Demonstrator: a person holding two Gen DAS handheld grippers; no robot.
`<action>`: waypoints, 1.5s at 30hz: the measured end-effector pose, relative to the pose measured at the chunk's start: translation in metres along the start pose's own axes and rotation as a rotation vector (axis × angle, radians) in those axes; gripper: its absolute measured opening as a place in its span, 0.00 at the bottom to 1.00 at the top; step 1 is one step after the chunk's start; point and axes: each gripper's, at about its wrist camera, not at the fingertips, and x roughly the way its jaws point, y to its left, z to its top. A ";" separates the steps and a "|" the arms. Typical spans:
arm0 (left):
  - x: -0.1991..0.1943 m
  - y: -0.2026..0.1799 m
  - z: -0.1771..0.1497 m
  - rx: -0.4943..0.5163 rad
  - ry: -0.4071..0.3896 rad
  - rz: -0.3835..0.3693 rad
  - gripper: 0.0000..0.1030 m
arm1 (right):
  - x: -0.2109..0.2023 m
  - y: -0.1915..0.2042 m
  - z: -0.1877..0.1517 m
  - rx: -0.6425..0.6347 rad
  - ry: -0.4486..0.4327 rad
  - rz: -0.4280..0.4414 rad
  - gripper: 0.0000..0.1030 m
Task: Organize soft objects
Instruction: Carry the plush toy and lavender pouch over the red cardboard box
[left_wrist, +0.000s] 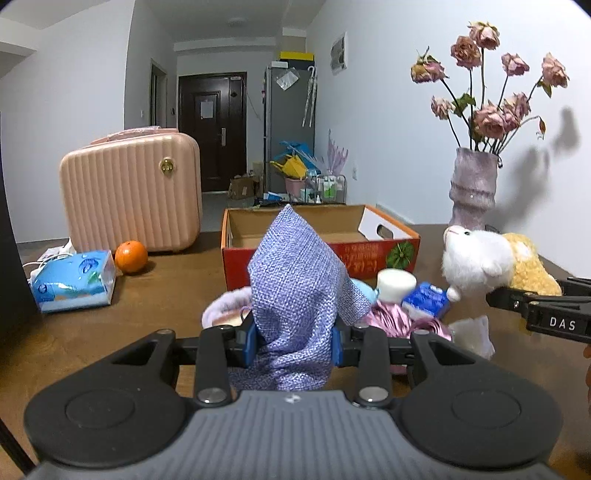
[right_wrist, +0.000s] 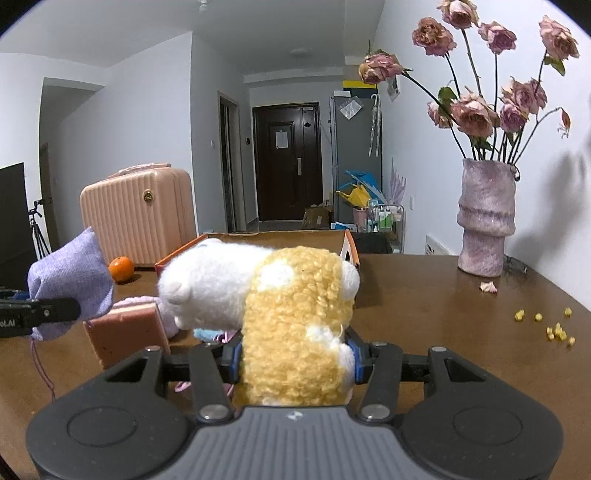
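My left gripper (left_wrist: 294, 341) is shut on a lilac woven pouch (left_wrist: 295, 284), which stands up above the table in front of an open red cardboard box (left_wrist: 325, 254). In the right wrist view the same pouch (right_wrist: 70, 284) hangs at the left with the left gripper (right_wrist: 40, 314) on it. My right gripper (right_wrist: 295, 356) is shut on a white and yellow plush toy (right_wrist: 288, 306). That plush toy (left_wrist: 487, 262) appears at the right of the left wrist view, with the right gripper (left_wrist: 532, 306) on it. Behind the pouch lies a pile of small soft things (left_wrist: 402, 299).
A brown table (right_wrist: 424, 306) carries a pink suitcase (left_wrist: 133, 195), an orange (left_wrist: 131, 256), a blue tissue pack (left_wrist: 72, 280) and a purple vase of dried roses (right_wrist: 485, 218). Yellow crumbs (right_wrist: 554, 328) lie at the right. A pink block (right_wrist: 125, 332) sits near the pile.
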 end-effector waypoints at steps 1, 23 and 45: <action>0.001 0.000 0.003 -0.003 -0.005 0.000 0.35 | 0.003 0.001 0.003 -0.004 -0.001 -0.001 0.48; 0.062 0.013 0.063 -0.027 -0.101 0.024 0.35 | 0.074 0.010 0.056 -0.062 -0.070 -0.007 0.48; 0.152 0.036 0.108 -0.042 -0.105 0.038 0.35 | 0.157 0.002 0.096 -0.083 -0.011 -0.026 0.48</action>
